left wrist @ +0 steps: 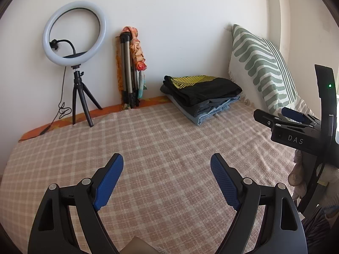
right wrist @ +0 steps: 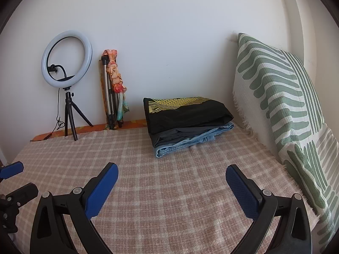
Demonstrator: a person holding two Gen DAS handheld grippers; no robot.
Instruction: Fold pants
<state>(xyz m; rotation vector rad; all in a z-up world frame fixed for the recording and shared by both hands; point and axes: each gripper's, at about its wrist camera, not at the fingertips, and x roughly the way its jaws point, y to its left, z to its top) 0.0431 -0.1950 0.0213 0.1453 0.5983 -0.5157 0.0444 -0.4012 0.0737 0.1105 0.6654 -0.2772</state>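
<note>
A stack of folded pants [left wrist: 203, 95] lies at the back of the bed against the wall: a black pair with yellow pattern on top, a grey pair under it, light blue jeans at the bottom. It also shows in the right wrist view [right wrist: 186, 122]. My left gripper [left wrist: 167, 169] is open and empty above the checked bedspread [left wrist: 159, 144], well short of the stack. My right gripper [right wrist: 171, 180] is open and empty too, nearer the stack. The right gripper shows from the side at the right edge of the left wrist view [left wrist: 281, 116].
A green-and-white patterned pillow [right wrist: 286, 110] leans on the wall at the right. A ring light on a small tripod [left wrist: 76, 63] with its cable, and a folded tripod with a scarf [left wrist: 131, 67], stand at the back left against the wall.
</note>
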